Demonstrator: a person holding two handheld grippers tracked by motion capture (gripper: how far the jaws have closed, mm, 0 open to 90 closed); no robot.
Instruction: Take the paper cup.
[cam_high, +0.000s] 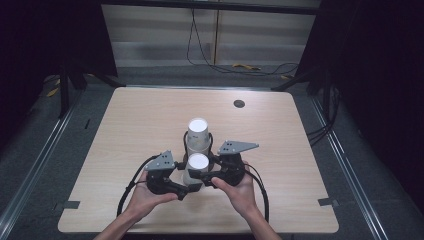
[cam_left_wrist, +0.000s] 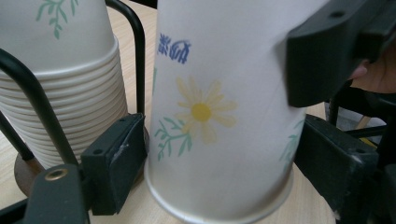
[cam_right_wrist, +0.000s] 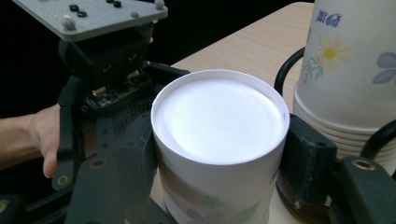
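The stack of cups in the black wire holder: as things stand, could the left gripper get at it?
Probably not directly. The left gripper has its jaws around the single upturned cup, which stands in front of the stack of cups. The right gripper crowds that cup too. It would have to let go and go round.

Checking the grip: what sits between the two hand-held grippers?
An upside-down paper cup, seen in the high view, between the left hand-held gripper and right hand-held gripper.
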